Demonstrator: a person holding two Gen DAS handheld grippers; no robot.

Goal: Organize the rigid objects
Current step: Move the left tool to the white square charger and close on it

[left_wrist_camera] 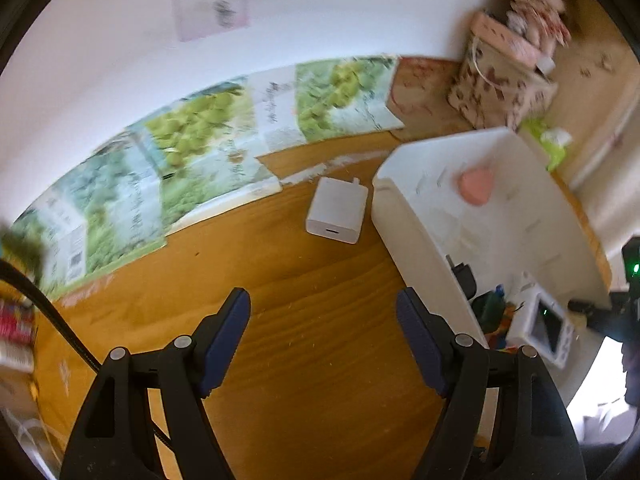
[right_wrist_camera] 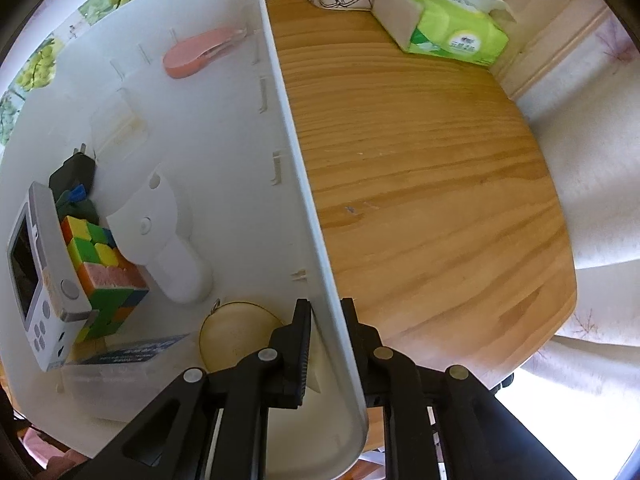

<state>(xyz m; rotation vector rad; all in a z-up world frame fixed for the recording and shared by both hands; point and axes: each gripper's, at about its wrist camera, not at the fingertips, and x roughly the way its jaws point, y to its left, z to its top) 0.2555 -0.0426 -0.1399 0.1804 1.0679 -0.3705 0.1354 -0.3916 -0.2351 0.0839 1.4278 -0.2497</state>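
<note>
Two grippers: left gripper (left_wrist_camera: 323,312), jaws wide and empty, lower centre, charger (left_wrist_camera: 337,216) on table (left_wrist_camera: 280,320) above. Right gripper (right_wrist_camera: 325,312) pinches bin (right_wrist_camera: 296,184) wall, lower centre.

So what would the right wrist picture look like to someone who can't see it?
The right gripper pinches the wall of a white bin on a wooden table. Inside the bin are a colour cube, a pink clip and other small things.

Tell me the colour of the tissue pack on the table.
Bright green and white tissue pack, clearest in the right wrist view.
</note>
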